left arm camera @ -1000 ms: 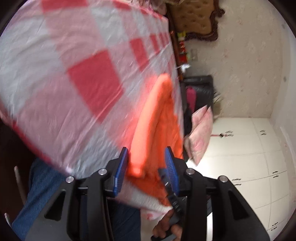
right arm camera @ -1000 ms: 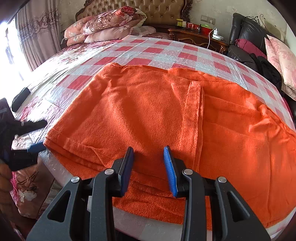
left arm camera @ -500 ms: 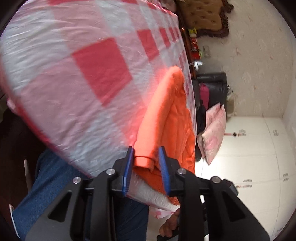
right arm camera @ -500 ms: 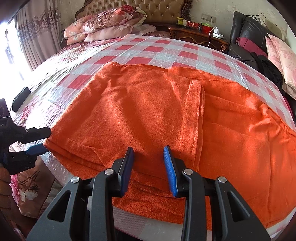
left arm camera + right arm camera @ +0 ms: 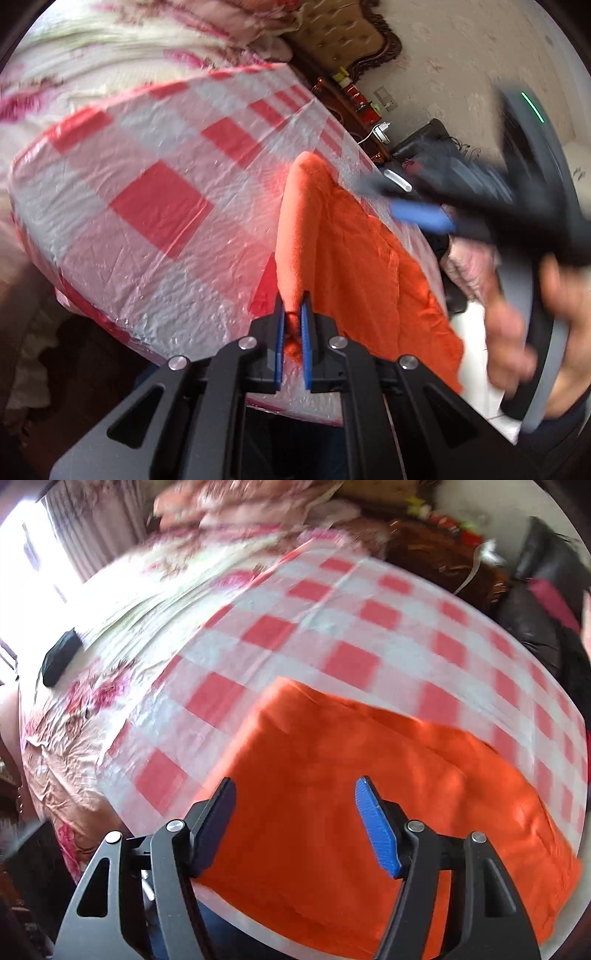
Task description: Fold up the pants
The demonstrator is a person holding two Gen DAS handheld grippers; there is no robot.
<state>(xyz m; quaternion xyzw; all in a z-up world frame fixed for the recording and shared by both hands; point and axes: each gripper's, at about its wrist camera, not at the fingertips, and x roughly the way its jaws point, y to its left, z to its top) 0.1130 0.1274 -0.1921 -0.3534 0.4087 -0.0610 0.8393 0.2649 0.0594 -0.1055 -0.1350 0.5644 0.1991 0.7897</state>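
The orange pants lie flat on the red-and-white checked cover of the bed, near its front edge. My left gripper is shut on the near left edge of the pants, with cloth bunched between its blue pads. My right gripper is open and empty, its jaws wide apart just above the pants. It also shows in the left wrist view, blurred, over the far side of the pants, with the person's hand on it.
Flowered bedding and pillows lie at the head of the bed. A dark flat object lies on the bed at the left. A wooden nightstand and dark bags stand at the right.
My left gripper has closed on the pants' edge. My right gripper has opened wider and swung left and up over the pants; both views are blurred by motion.
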